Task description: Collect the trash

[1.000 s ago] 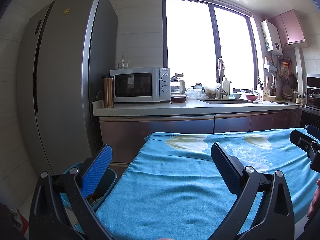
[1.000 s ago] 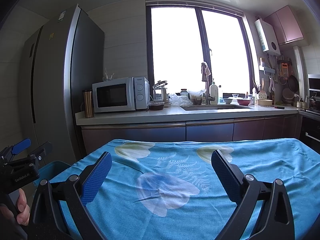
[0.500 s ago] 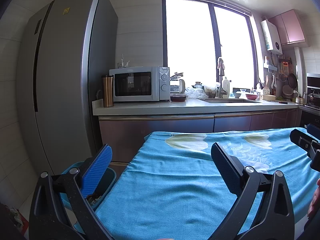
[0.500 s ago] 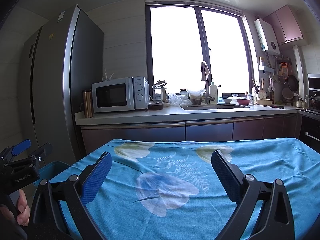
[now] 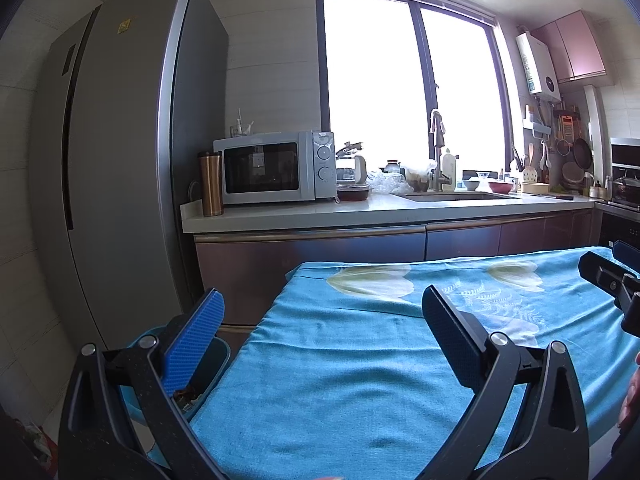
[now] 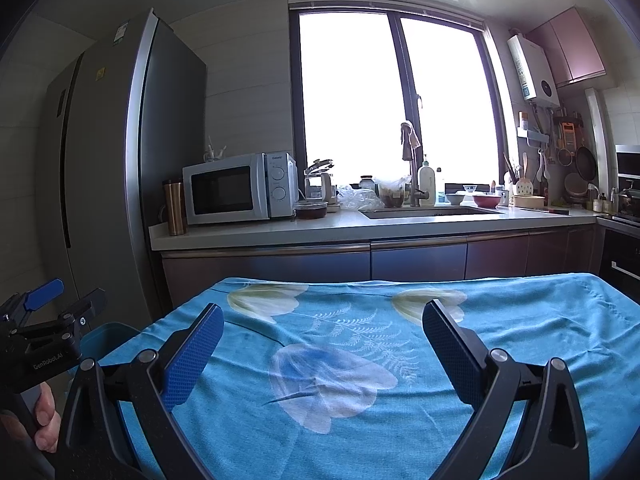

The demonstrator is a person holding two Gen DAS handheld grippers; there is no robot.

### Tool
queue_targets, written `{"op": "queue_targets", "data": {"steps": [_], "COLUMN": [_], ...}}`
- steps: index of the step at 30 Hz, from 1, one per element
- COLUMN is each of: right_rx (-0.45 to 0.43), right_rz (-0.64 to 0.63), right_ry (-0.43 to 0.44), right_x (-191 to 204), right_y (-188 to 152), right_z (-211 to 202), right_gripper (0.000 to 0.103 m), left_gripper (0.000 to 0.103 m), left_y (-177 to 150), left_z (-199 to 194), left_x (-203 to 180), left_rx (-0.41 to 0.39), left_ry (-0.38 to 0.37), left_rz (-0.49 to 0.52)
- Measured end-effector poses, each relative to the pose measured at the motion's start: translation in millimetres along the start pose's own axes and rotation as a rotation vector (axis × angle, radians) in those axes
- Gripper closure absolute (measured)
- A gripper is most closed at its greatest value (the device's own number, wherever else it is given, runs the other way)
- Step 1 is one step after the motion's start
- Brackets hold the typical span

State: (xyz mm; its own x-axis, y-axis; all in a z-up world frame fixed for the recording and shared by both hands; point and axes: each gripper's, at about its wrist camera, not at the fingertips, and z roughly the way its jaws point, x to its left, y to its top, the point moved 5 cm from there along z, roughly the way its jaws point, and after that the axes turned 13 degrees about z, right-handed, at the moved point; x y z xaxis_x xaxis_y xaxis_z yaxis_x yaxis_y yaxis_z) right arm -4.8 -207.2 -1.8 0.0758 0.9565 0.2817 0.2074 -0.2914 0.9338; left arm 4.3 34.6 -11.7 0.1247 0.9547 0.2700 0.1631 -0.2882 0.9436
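Observation:
A table under a blue flowered cloth [image 5: 360, 360] fills the foreground of both views [image 6: 360, 340]. No trash shows on the cloth. A blue bin [image 5: 218, 354] stands on the floor at the table's left edge, with some brown scraps inside [image 5: 186, 394]; its rim also shows in the right wrist view [image 6: 114, 332]. My left gripper [image 5: 320, 320] is open and empty over the table's left edge, above the bin. My right gripper [image 6: 320, 332] is open and empty over the middle of the cloth. Each gripper shows at the edge of the other's view.
A tall grey fridge [image 5: 120, 180] stands at the left. Behind the table runs a kitchen counter [image 5: 360, 212] with a microwave [image 5: 276, 168], a copper flask [image 5: 211, 183], a sink [image 6: 428, 212], bags and bowls. A stove area [image 6: 624, 208] is at the far right.
Almost nothing has changed. Both grippers stay open and nearly still, with only a slight drift of the views.

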Motion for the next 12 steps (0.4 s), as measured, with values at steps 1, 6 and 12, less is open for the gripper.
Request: {"op": "queue_targets", "data": {"steps": [1, 6, 12], "right_rx": [0.000, 0.014, 0.089], "right_rz": [0.001, 0.011, 0.015], "right_ry": [-0.001, -0.022, -0.090], "right_x": [-0.6, -10.2, -42.8], "right_y": [0.0, -1.0, -3.2], "right_z": [0.5, 5.3, 21.4], "right_gripper": [0.007, 0.007, 0.007], "left_gripper": [0.006, 0.006, 0.006], "left_y": [0.6, -2.2, -18.2], "left_z": [0.6, 20.2, 81.8], "left_x": [-1.8, -9.7, -20.4], "left_rx": [0.001, 0.075, 0.270], "left_ry": [-0.006, -0.054, -0.141], "left_rz": [0.003, 0.007, 0.004]}}
